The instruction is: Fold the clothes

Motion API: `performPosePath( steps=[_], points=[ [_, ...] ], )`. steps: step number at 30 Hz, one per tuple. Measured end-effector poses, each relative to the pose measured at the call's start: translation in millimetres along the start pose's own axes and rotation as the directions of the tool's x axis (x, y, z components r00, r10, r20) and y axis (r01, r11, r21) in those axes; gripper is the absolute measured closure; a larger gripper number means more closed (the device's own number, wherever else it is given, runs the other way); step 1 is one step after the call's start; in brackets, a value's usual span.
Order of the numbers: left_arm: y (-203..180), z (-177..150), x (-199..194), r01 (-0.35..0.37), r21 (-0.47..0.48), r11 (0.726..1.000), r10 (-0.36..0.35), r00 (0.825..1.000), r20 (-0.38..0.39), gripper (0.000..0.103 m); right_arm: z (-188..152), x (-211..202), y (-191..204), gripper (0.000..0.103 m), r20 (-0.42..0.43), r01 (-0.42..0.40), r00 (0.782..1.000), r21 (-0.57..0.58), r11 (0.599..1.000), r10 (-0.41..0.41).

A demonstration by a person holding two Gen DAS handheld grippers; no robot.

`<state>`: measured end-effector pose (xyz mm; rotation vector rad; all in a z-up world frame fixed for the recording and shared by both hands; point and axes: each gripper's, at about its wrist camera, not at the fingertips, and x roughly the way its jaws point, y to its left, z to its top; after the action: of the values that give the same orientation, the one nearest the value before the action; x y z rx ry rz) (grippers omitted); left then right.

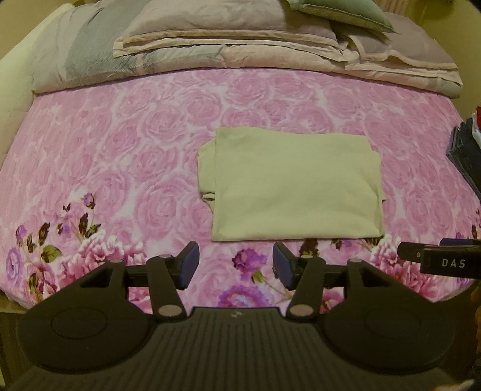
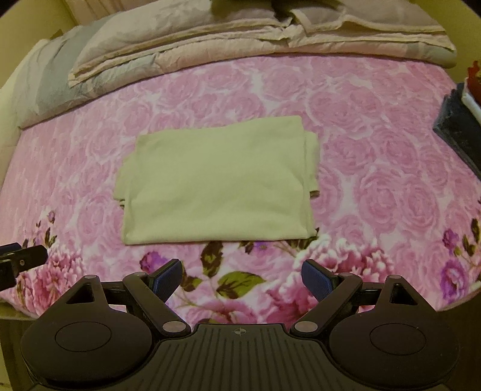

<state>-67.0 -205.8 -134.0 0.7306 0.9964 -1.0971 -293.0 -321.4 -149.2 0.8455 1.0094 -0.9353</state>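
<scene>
Judging by the pale green cloth garment (image 1: 291, 183) folded near the bed's (image 1: 120, 135) front edge, we seem finished; the left hand-held gripper (image 1: 236, 266) and right hand-held gripper (image 2: 242, 278) are spread, empty.

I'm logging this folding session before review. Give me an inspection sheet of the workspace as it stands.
Surface: bed sheet, pink with a rose print, lying flat.
Job's things: pale green garment, folded into a neat rectangle with layered edges at both sides, lying flat mid-bed.
Clutter: folded quilt stacked along the far end of the bed, a green pillow on top; dark box at the right edge.
Grippers: left gripper open, nothing between its pads; right gripper open, nothing between its pads; both are short of the garment's near edge.
Cables: nothing seen.
Surroundings: a pale wall or bed frame at the left; otherwise out of view.
</scene>
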Motion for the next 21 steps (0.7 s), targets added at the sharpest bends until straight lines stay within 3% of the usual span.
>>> performPosePath(
  steps=[4,8,11,14,18,21],
  points=[
    [4,-1,12,0.001,-0.008,1.000,-0.001,1.000,0.002,0.054,-2,19,-24,0.014,-0.003,-0.027,1.000,0.048,0.998,0.027],
    [13,0,40,0.007,-0.018,1.000,-0.007,1.000,-0.013,0.060,-10,40,-65,0.014,0.019,-0.085,0.996,0.175,0.981,0.083],
    [18,2,70,0.049,-0.038,0.998,-0.050,0.999,-0.013,0.066,-16,63,-99,0.014,0.058,-0.146,0.989,0.297,0.944,0.135],
    [24,4,101,0.093,-0.056,0.994,-0.094,0.996,-0.009,0.073,-18,90,-129,0.014,0.107,-0.217,0.976,0.421,0.881,0.189],
    [25,12,145,0.169,-0.035,0.985,-0.169,0.986,0.008,0.084,-8,119,-157,0.015,0.228,-0.284,0.954,0.492,0.823,0.193],
    [26,22,177,0.197,-0.026,0.980,-0.196,0.980,0.032,0.087,3,141,-170,0.033,0.285,-0.302,0.942,0.488,0.819,0.177]
  ],
)
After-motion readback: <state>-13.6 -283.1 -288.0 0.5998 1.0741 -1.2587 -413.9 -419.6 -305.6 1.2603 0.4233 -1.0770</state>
